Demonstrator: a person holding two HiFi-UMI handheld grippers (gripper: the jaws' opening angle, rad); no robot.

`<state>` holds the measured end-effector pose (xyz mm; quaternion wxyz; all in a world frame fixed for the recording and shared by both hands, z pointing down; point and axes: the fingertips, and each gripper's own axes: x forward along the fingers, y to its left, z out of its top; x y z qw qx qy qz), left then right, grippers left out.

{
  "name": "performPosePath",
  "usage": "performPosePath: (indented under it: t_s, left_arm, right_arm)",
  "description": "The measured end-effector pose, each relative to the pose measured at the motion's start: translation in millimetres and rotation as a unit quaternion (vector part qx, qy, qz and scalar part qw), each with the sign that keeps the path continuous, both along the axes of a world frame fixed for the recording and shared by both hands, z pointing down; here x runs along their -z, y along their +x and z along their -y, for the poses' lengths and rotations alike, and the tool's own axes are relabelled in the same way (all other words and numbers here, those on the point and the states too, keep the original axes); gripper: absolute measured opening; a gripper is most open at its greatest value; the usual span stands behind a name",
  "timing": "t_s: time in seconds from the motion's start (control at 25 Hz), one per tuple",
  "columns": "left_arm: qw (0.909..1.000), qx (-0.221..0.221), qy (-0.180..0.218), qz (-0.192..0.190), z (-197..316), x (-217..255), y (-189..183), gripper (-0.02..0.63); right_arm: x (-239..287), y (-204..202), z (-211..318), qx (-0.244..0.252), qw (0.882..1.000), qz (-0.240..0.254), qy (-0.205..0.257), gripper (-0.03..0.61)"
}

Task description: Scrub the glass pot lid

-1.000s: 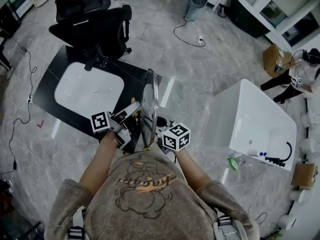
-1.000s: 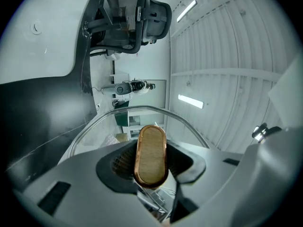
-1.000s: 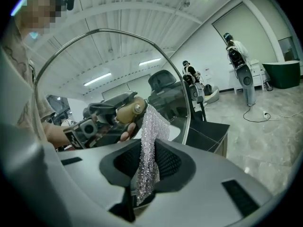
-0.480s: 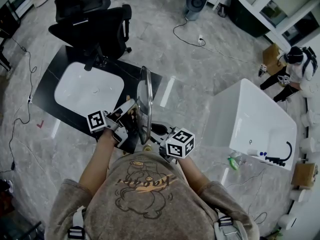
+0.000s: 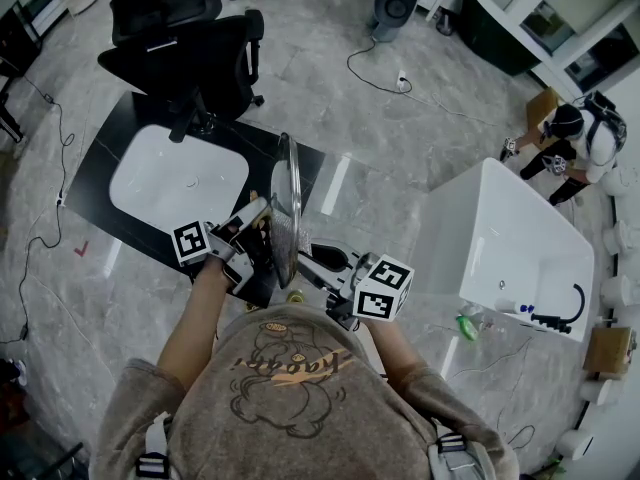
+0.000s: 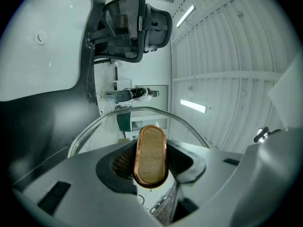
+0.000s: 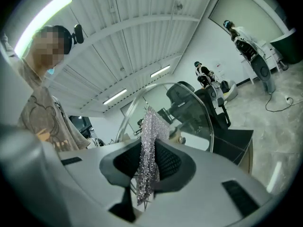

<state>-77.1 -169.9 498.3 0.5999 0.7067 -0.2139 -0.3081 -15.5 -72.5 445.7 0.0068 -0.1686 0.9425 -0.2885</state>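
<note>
above black countertop, gripped glass lid

This is a staged test hall rather than a home. A free-standing black tabletop with a white sink and a white bathtub stand well apart on a wide grey stone-tile floor. Around them are office chairs, loose cables, a cardboard box and ceiling strip lights.

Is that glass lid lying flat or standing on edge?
On edge: from above the glass lid shows as a thin sliver, held by the left gripper.
</note>
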Motion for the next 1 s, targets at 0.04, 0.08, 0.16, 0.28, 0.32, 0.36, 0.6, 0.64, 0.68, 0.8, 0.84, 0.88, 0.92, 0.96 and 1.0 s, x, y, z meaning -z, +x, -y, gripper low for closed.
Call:
performPosePath:
  t_s: [0.04, 0.08, 0.16, 0.28, 0.32, 0.36, 0.6, 0.64, 0.68, 0.8, 0.84, 0.88, 0.92, 0.96, 1.0]
  left_arm:
    - [1.0, 0.0, -0.001, -0.001, 0, 0, 0, 0.18]
    - [1.0, -0.001, -0.002, -0.001, 0, -1, 0, 0.18]
    - [1.0, -0.002, -0.002, -0.002, 1, -2, 1, 0.179]
    - [1.0, -0.004, -0.004, -0.003, 1, -2, 2, 0.179]
    - [1.0, -0.006, -0.004, -0.004, 1, -2, 3, 0.179]
    - [1.0, -0.007, -0.004, -0.005, 1, -1, 4, 0.179]
    - [0.9998, -0.017, 0.0, -0.007, 0, 4, 7, 0.179]
    - [0.9998, -0.019, 0.001, -0.007, 0, 5, 8, 0.179]
    - [0.9998, -0.021, 0.003, -0.007, 0, 5, 8, 0.179]
    - [0.9996, -0.027, 0.009, -0.006, 0, 7, 11, 0.179]
    - [0.9995, -0.029, 0.01, -0.007, 0, 9, 13, 0.179]
    - [0.9994, -0.031, 0.011, -0.009, -1, 10, 15, 0.179]
    - [0.9994, -0.032, 0.011, -0.01, -1, 11, 16, 0.179]
    - [0.9993, -0.034, 0.011, -0.012, -2, 12, 17, 0.179]
    - [0.9992, -0.036, 0.012, -0.013, -2, 13, 17, 0.179]
  right_arm:
    - [7, 1, 3, -0.003, 1.0, 0.006, 0.004, 0.086]
    - [14, 2, 6, -0.008, 1.0, 0.013, 0.008, 0.086]
    - [27, 4, 14, -0.018, 0.999, 0.024, 0.014, 0.086]
    - [41, 7, 27, -0.035, 0.999, 0.033, 0.025, 0.086]
    - [45, 8, 31, -0.04, 0.998, 0.036, 0.027, 0.086]
    - [48, 9, 36, -0.045, 0.998, 0.039, 0.029, 0.086]
    - [59, 9, 61, -0.064, 0.997, 0.039, 0.037, 0.086]
    - [58, 9, 65, -0.066, 0.996, 0.037, 0.037, 0.086]
    - [58, 8, 70, -0.07, 0.996, 0.036, 0.037, 0.086]
    - [51, 7, 82, -0.081, 0.996, 0.028, 0.037, 0.086]
    - [48, 7, 85, -0.084, 0.996, 0.024, 0.036, 0.086]
    - [43, 7, 89, -0.086, 0.995, 0.02, 0.036, 0.086]
    - [38, 6, 92, -0.089, 0.995, 0.014, 0.034, 0.086]
    - [33, 5, 96, -0.091, 0.995, 0.007, 0.033, 0.086]
    - [26, 4, 100, -0.093, 0.995, -0.002, 0.03, 0.086]
